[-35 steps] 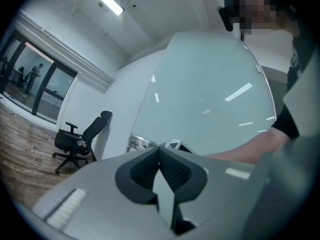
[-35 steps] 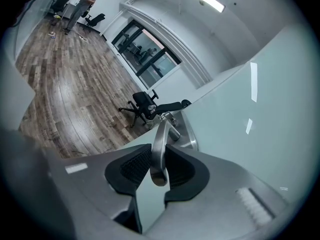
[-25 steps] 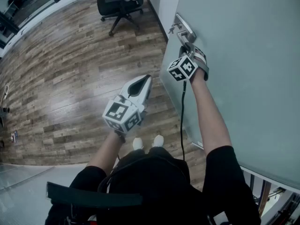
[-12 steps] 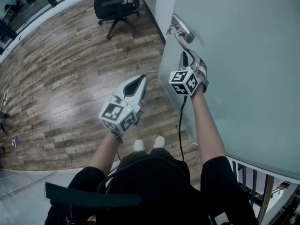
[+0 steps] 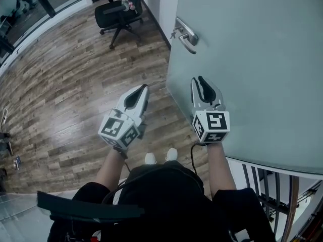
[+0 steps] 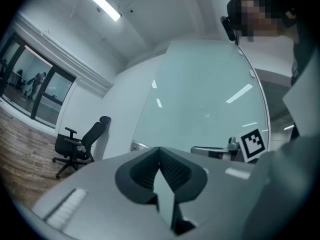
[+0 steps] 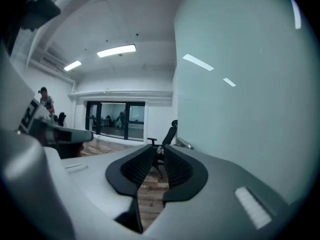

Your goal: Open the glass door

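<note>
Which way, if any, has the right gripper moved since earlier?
Yes. The right gripper drew back from the door handle, toward the person; its jaws have just been closing, empty.

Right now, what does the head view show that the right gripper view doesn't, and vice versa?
Head view only: the person's shoes. Right gripper view only: ceiling lights, and the narrow empty gap between the jaws of the right gripper, which have just been closing. Both: glass door, office chair, wood floor, left gripper.

I note grey-white shells, black ribbed pads (image 7: 131, 168) on left gripper (image 5: 144, 87) and right gripper (image 5: 200, 78); black-and-white marker cubes (image 5: 118, 129); black cable (image 5: 191, 153); black short sleeves (image 5: 87, 195); white shoes (image 5: 150, 158).
</note>
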{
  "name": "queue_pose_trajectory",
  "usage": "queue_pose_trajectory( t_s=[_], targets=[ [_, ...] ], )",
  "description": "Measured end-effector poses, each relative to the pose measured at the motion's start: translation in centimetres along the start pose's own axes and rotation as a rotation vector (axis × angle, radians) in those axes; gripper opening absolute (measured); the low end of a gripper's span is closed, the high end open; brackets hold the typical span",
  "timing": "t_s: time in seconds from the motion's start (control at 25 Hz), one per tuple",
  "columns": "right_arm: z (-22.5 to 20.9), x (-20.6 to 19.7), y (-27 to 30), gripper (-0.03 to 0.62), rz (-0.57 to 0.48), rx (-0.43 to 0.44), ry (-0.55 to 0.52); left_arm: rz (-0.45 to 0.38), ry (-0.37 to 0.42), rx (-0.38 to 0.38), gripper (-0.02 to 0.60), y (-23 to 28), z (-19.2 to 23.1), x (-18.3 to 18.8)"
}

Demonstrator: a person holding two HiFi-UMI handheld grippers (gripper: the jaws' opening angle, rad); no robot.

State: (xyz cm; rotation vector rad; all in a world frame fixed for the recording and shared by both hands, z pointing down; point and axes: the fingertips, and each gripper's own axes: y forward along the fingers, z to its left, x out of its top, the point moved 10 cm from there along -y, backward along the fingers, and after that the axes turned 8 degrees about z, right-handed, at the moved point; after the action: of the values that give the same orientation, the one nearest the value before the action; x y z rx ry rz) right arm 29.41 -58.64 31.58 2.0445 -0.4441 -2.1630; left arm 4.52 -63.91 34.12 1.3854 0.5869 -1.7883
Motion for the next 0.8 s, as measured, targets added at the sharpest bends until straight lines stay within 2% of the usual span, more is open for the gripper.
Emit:
queue_pose_trajectory(
  t_s=[0.12, 0.2, 0.44, 0.8],
  targets=[
    [0.7, 0.0, -3.3, 0.04, -0.036, 0.079, 0.09, -0.006, 0.002, 0.004, 0.002, -0.9, -0.6, -0.2],
    [1.0, -0.1, -5.3, 0.029, -0.048, 0.095, 0.124, -0.01, 0.009, 0.006, 0.002, -1.4, -1.1, -0.3],
    [1.8, -1.5, -8.6, 0.009, -0.032, 0.084, 0.168, -0.025, 0.016, 0.022, 0.002, -3.1, -1.8, -0.5],
    [2.7, -2.1, -11.3, 0.003, -0.029, 0.083, 0.193, -0.032, 0.029, -0.002, 0.002, -4.2, -3.3, -0.6]
  ],
)
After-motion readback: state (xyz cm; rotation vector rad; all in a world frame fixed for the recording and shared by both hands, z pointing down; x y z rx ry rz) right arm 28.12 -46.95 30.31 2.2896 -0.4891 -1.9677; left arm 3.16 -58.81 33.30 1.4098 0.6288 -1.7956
